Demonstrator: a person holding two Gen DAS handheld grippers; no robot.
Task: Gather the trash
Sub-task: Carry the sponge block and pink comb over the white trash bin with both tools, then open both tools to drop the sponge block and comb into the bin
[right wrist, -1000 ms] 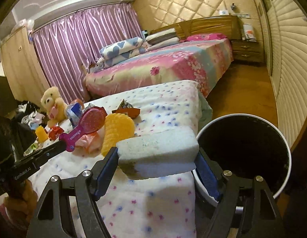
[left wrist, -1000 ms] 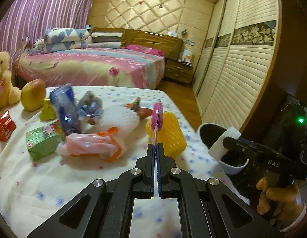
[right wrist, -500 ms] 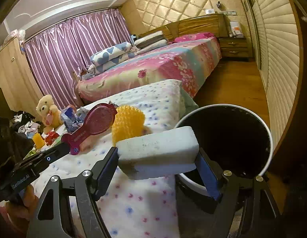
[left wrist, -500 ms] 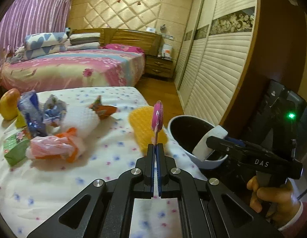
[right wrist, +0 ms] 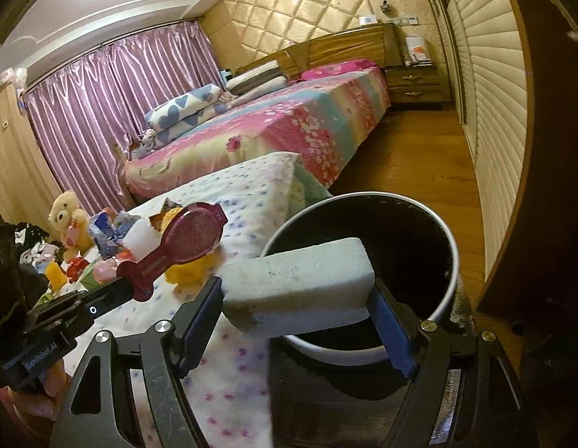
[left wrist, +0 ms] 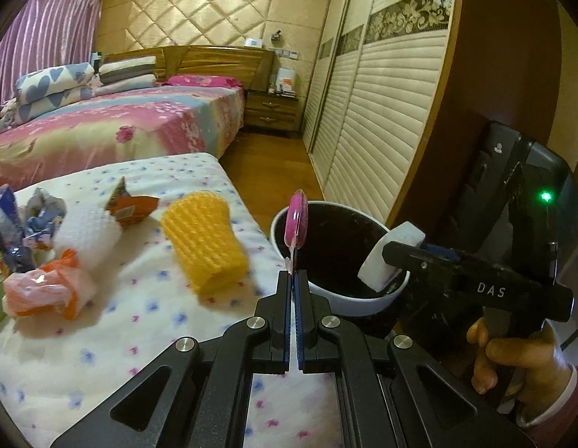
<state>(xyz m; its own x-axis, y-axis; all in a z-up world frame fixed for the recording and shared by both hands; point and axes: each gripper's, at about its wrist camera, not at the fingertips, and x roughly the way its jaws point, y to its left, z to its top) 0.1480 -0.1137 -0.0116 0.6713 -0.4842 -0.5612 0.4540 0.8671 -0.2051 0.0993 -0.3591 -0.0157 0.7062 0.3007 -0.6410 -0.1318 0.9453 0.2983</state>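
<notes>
A white bin with a dark inside (left wrist: 363, 300) (right wrist: 451, 276) stands on the floor at the right end of the cloth-covered table. My left gripper (left wrist: 293, 276) is shut on the handle of a flat pink hand mirror (left wrist: 297, 220) (right wrist: 191, 239), whose round head is level with the bin's near rim. My right gripper (right wrist: 296, 291) is shut on a white sponge block (right wrist: 300, 280) (left wrist: 391, 254), held across its length and hanging partly over the bin's mouth. A yellow foam net sleeve (left wrist: 206, 240) lies on the cloth beside the bin.
Wrappers, a pink plastic bag (left wrist: 42, 291), a white foam net (left wrist: 85, 231) and an orange packet (left wrist: 130, 207) lie on the flowered cloth (left wrist: 102, 336). A bed (left wrist: 121, 127), slatted wardrobe doors (left wrist: 382, 112) and wooden floor (right wrist: 419, 164) lie beyond. A hand (left wrist: 512, 358) holds the right gripper.
Both grippers have moved to the right, from over the cloth toward the bin. The mirror's head has passed the yellow sleeve and the sponge now overlaps the bin's mouth. Both grips are unchanged.
</notes>
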